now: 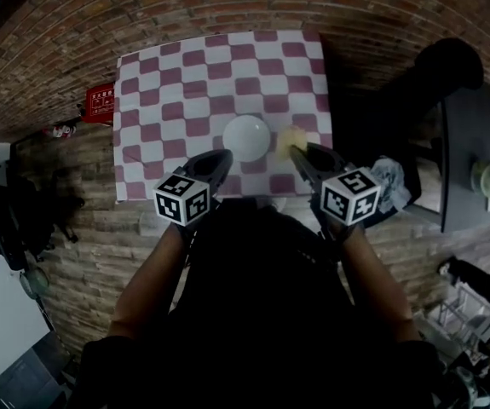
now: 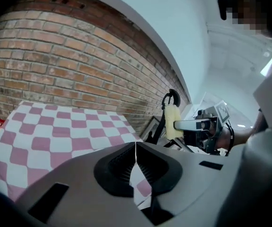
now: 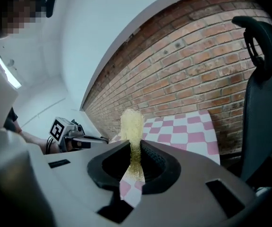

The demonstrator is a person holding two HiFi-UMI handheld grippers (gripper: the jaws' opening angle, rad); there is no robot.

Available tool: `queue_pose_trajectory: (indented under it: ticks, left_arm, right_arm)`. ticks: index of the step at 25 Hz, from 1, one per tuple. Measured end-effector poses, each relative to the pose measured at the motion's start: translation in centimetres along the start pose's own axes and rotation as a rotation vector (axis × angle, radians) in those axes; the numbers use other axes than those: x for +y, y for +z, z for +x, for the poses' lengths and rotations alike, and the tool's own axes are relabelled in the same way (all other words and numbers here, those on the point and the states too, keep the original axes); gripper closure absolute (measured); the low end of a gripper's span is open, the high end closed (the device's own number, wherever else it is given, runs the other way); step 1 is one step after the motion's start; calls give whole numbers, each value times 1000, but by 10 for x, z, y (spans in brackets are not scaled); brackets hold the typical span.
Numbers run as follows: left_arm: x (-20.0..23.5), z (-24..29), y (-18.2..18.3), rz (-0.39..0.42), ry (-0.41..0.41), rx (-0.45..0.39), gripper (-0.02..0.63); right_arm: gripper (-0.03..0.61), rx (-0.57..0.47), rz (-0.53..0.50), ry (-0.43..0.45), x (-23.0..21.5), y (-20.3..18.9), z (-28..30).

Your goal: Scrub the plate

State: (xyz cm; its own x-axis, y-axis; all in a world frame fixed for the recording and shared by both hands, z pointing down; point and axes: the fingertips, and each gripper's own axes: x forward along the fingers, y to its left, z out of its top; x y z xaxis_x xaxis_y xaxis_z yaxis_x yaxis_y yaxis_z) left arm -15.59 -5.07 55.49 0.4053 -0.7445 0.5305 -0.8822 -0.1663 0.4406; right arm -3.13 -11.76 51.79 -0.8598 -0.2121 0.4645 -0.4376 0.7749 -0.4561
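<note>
A white plate (image 1: pixel 246 137) lies near the front edge of the table with a pink-and-white checked cloth (image 1: pixel 185 75). My left gripper (image 1: pixel 224 157) hovers just short of the plate's near left rim; its jaws are shut with nothing between them (image 2: pixel 135 148). My right gripper (image 1: pixel 296 152) is shut on a yellow sponge (image 1: pixel 291 137) that sticks up beside the plate's right rim. In the right gripper view the sponge (image 3: pixel 132 126) stands pinched between the jaws (image 3: pixel 135 150). The left gripper view shows the sponge (image 2: pixel 172 122) off to its right; the plate is hidden in both gripper views.
A black chair (image 1: pixel 449 71) stands right of the table, close to the right gripper (image 3: pixel 263 103). A dark side table (image 1: pixel 483 169) with dishes sits further right. A red box (image 1: pixel 101 102) lies on the brick floor left of the table.
</note>
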Motion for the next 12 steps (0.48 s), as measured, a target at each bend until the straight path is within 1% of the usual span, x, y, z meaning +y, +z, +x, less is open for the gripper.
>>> queue_pose_trajectory:
  ticks: [3,6,10,12]
  left_arm:
    - [26,11,-19,-83,-9,51,600]
    - [48,22,-34,-168,-23,84,597]
    - [72,38,-47,-255,-40,121,552]
    - [80,46,-53,-309,-62,141,517]
  right_arm:
    - [529,59,26,-12,-9,-17,22]
    - [529,110,45,-24,-18,-34,44]
    - [529,158,83,-30,-30,-51,70]
    - [529,186,94,-36,-35,-58,81]
